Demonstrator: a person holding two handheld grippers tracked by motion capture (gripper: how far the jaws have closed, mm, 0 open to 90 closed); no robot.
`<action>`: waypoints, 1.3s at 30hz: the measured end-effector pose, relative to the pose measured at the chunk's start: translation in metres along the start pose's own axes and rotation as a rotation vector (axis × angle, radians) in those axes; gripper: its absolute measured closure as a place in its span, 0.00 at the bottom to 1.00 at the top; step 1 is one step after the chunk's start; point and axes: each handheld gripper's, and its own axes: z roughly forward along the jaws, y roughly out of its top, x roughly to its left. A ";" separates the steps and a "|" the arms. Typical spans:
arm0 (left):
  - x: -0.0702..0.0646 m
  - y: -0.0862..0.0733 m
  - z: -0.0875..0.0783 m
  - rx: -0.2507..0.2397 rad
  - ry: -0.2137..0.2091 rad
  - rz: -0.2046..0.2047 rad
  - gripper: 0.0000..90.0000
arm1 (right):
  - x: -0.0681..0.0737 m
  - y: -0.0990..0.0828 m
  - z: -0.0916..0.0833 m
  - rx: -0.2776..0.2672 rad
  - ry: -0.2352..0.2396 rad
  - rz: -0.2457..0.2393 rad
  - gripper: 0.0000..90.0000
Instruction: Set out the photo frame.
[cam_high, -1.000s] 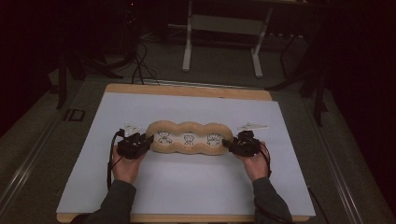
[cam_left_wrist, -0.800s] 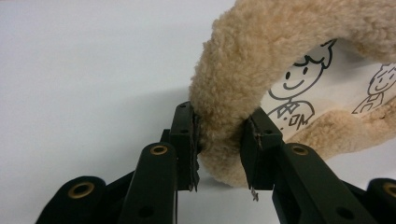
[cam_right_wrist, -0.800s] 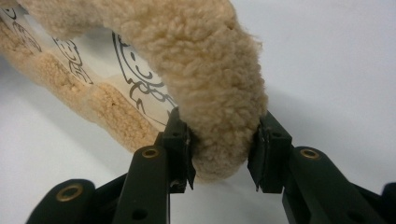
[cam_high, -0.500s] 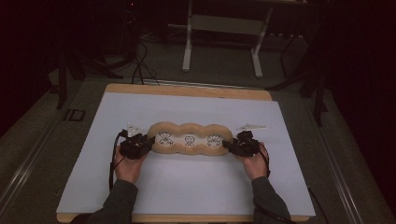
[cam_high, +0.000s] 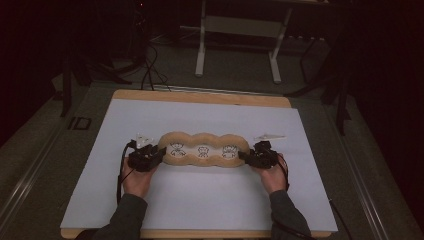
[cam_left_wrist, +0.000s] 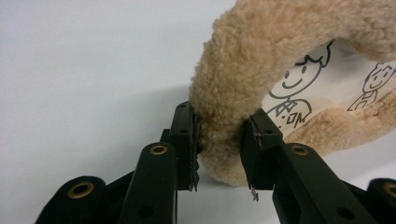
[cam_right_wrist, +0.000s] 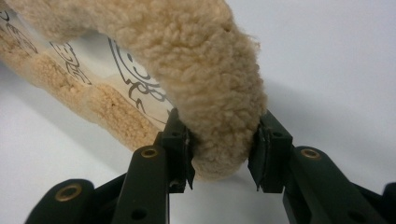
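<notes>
A long tan fleecy cushion (cam_high: 202, 149), made of three rounded lobes with a cartoon line drawing in the pale middle of each, lies crosswise near the centre of the white tabletop (cam_high: 200, 200). The left claw (cam_high: 156, 155) pinches the cushion's left end and the right claw (cam_high: 246, 156) pinches its right end; each is partly closed, with the pile squeezed between its pads. A person's hands hold both from the near edge.

This looks like a two-ended hold taken before lifting or carrying the cushion. The next move probably calls for both hands to rise together and keep their spacing, so the soft body neither sags nor slips out of a grip.

The high view gives the whole layout: the cushion's length, both hands, and the wooden rim beyond the white sheet. The left gripper view (cam_left_wrist: 219, 144) and the right gripper view (cam_right_wrist: 224, 149) show how the fleece dents under the pads, and the drawings up close.
</notes>
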 end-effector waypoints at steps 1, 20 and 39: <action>0.000 0.000 0.000 0.000 0.000 0.001 0.77 | 0.000 0.000 0.000 0.001 -0.001 -0.003 0.70; 0.004 0.000 0.000 0.006 -0.029 -0.013 0.76 | 0.001 0.001 -0.001 0.030 0.000 0.008 0.69; 0.005 -0.001 0.000 0.021 -0.042 -0.047 0.58 | 0.004 0.006 0.001 0.061 0.004 0.001 0.52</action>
